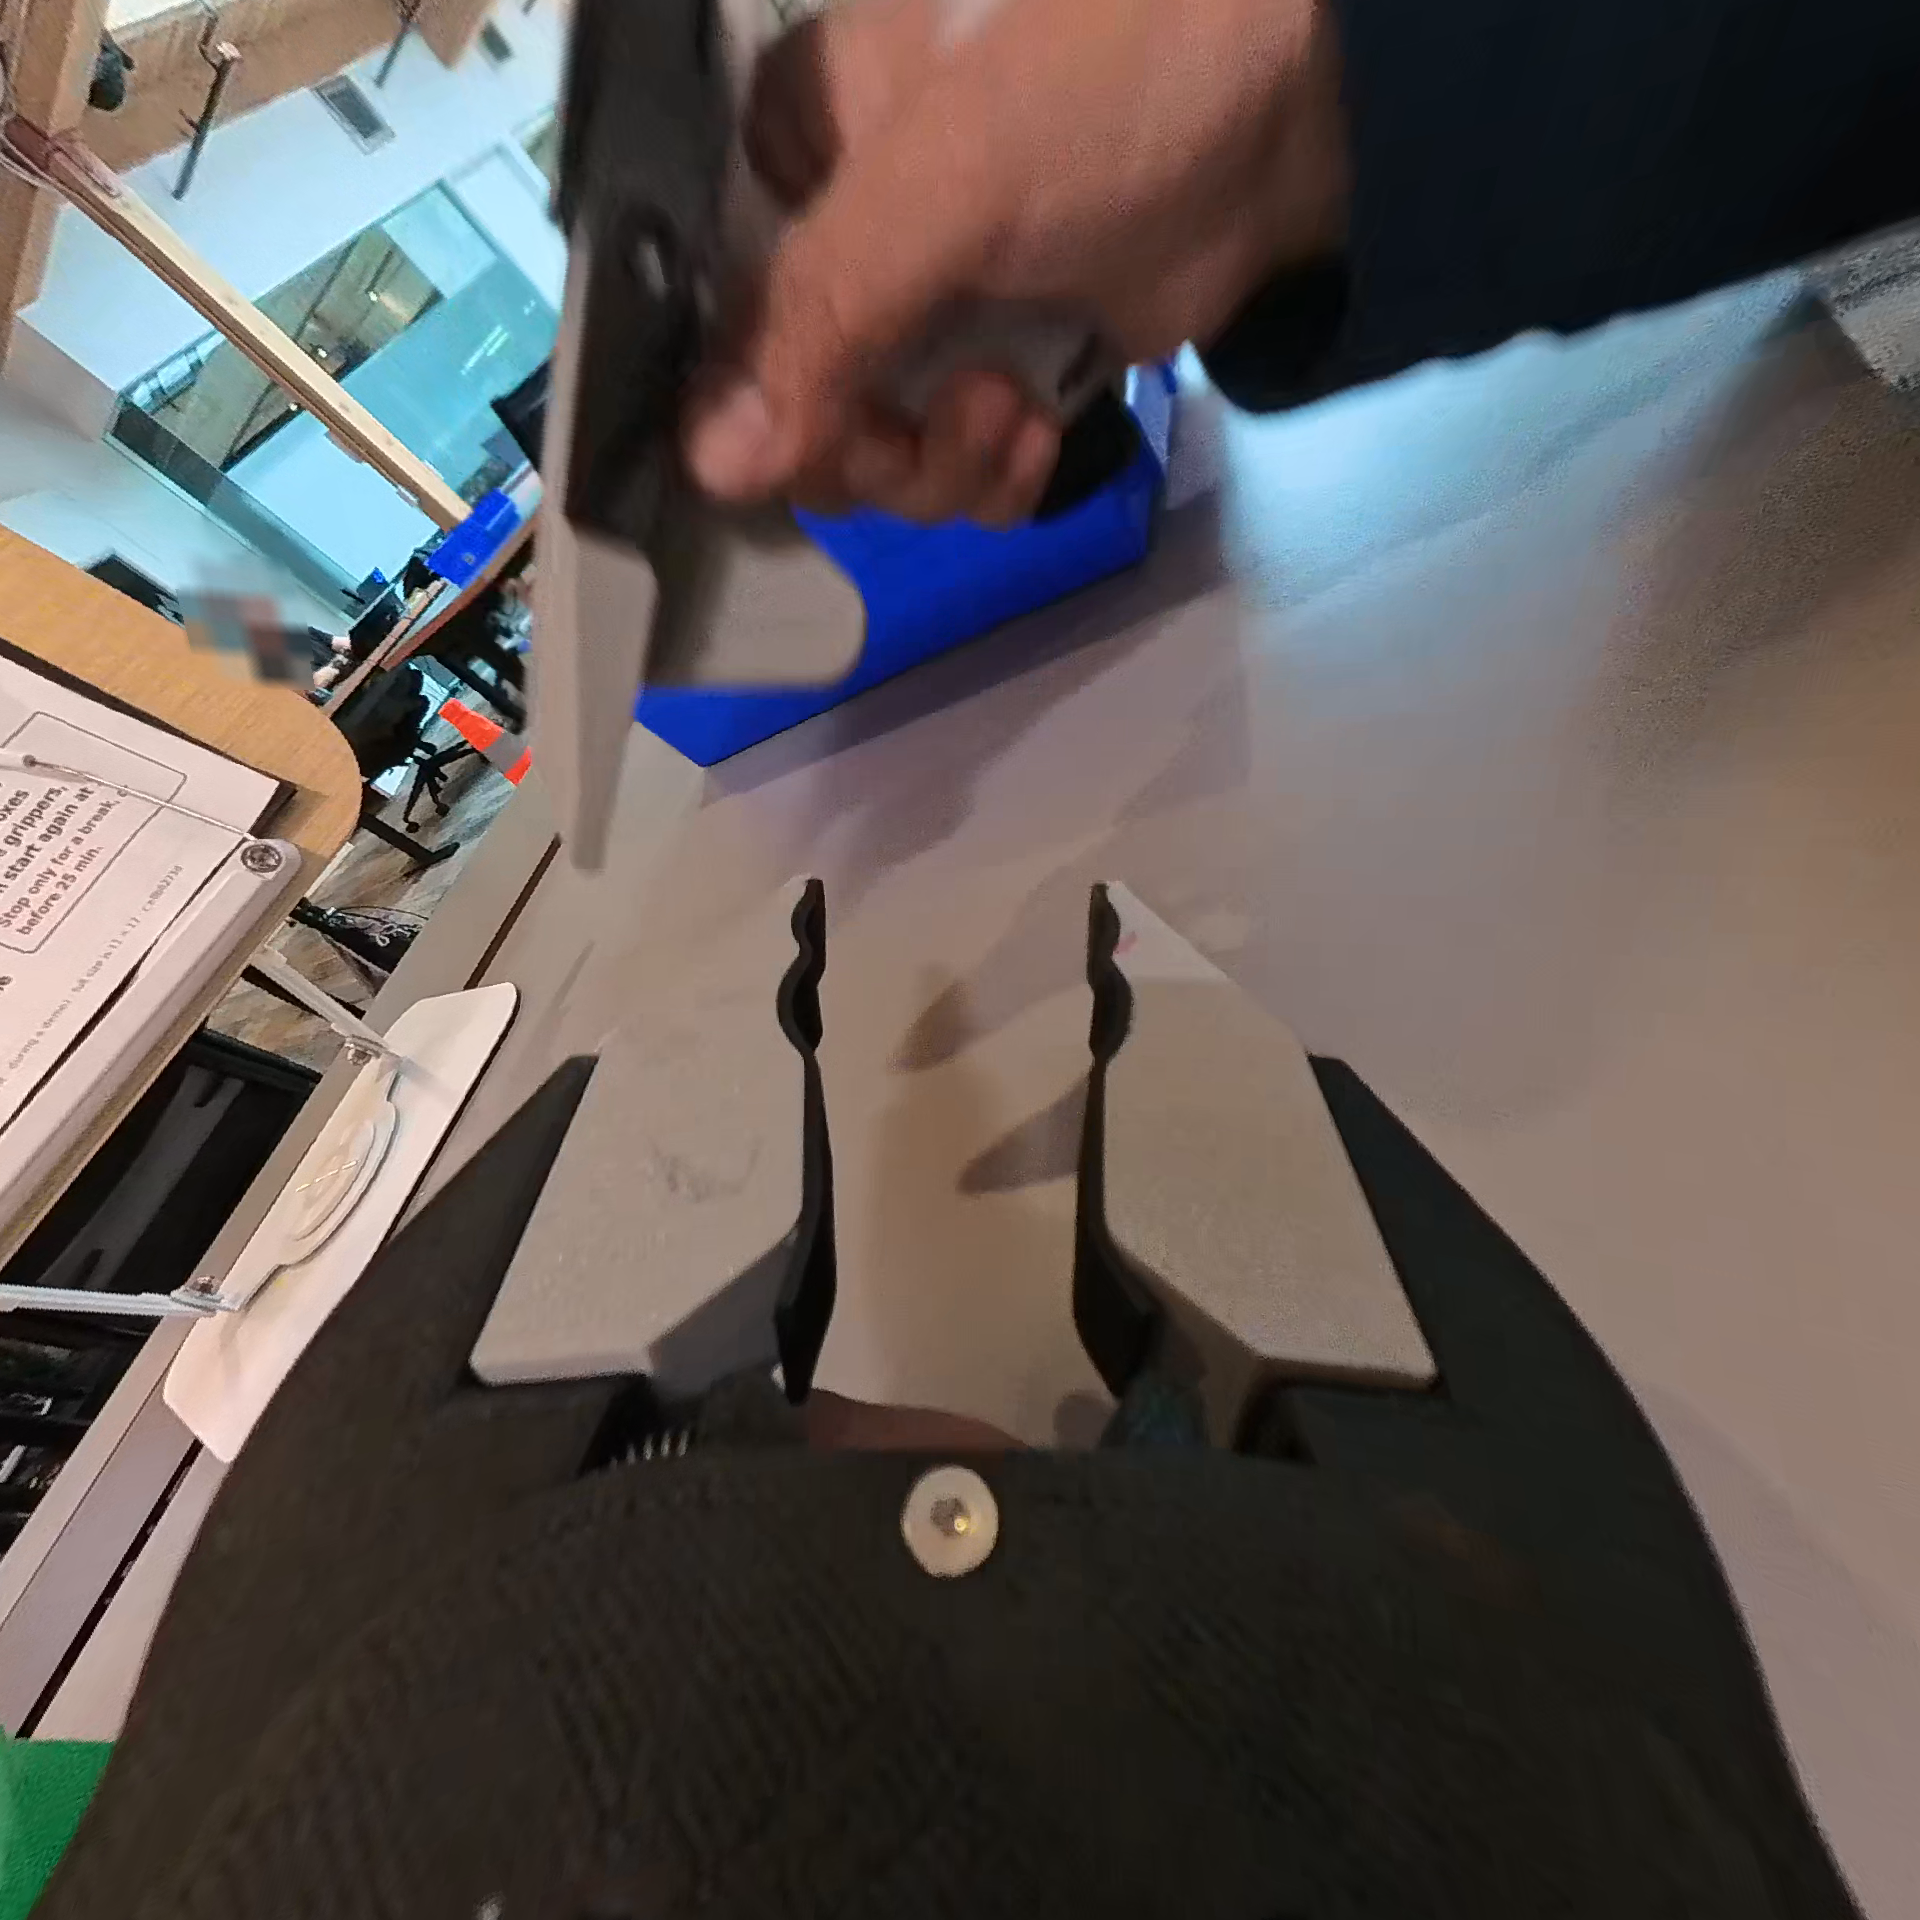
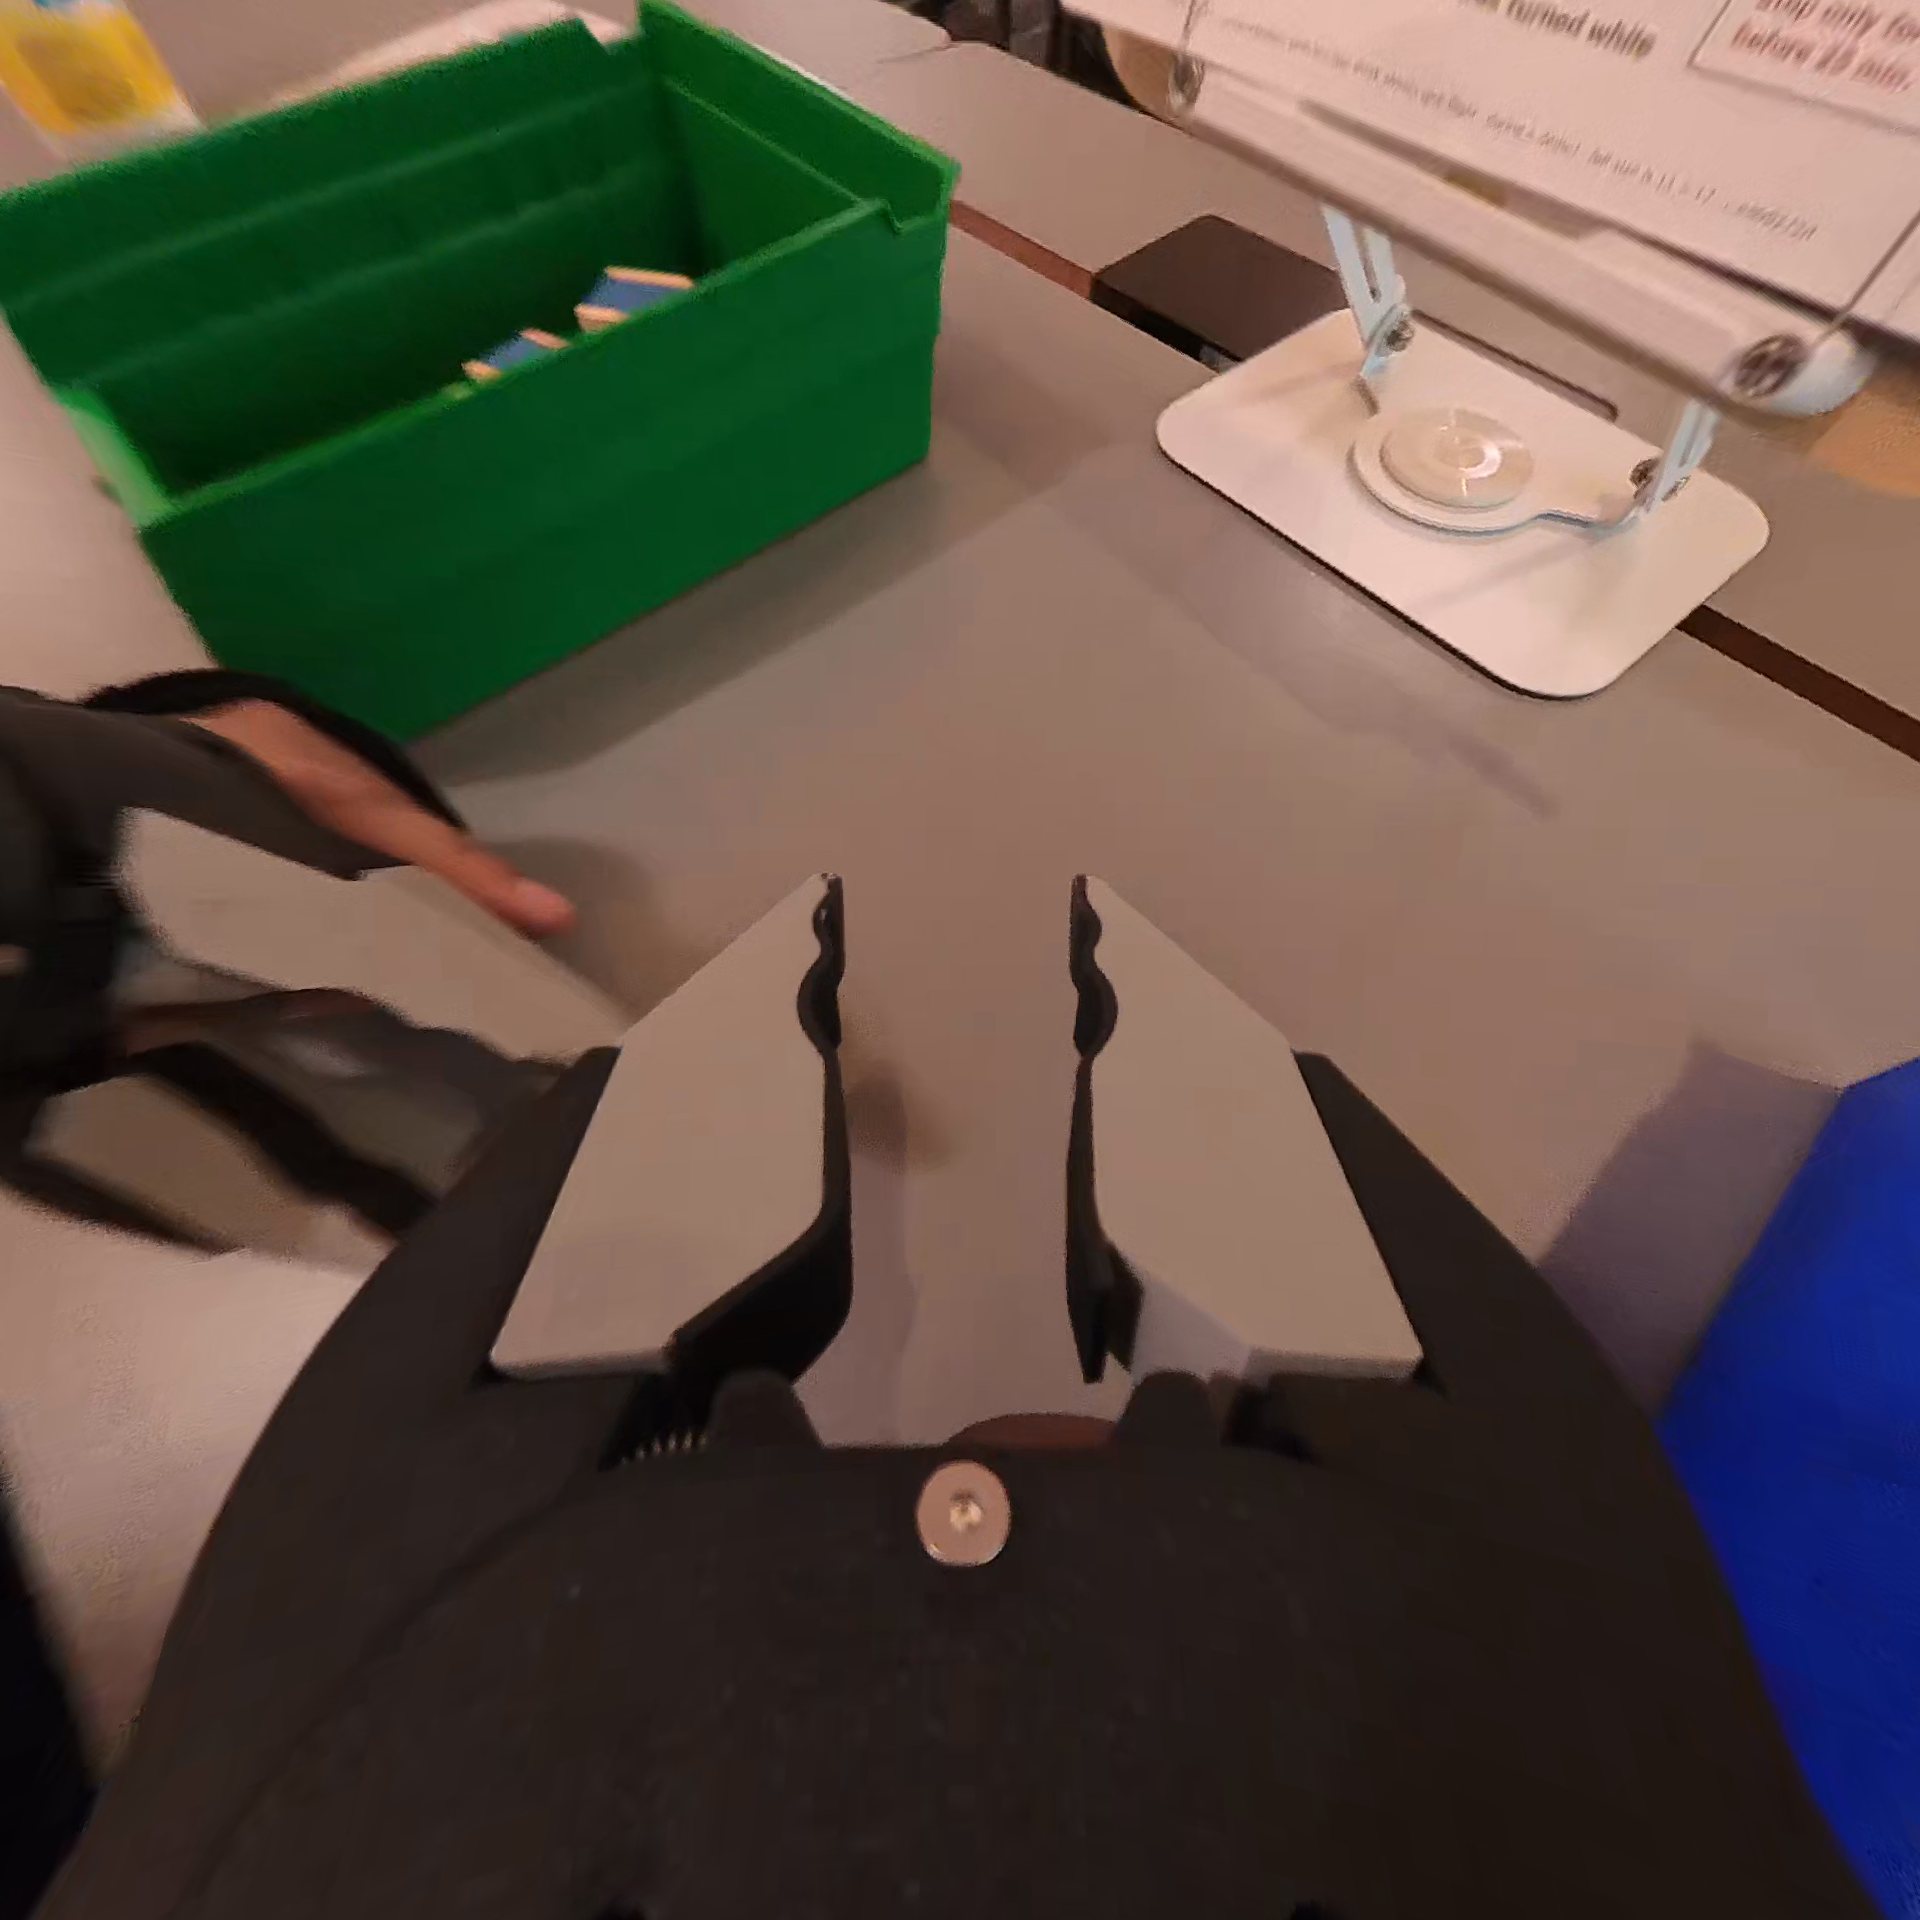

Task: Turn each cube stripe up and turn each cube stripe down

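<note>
— Cubes (image 2: 582, 317) are lying inside the green bin (image 2: 540, 520), upper left of the right wrist view. Stripes are too blurred to tell.

— And the tools?

— Both are hanging released and empty over the grey table (image 2: 1039, 727): left gripper (image 1: 951, 914), right gripper (image 2: 956, 904). A blue bin (image 1: 935, 613) is sitting at upper centre, behind a hand (image 1: 997, 239).

Green bin (image 2: 540, 540) matt plastic; table (image 2: 1143, 790) smooth grey; fingers (image 2: 717, 1143) matt grey.
</note>
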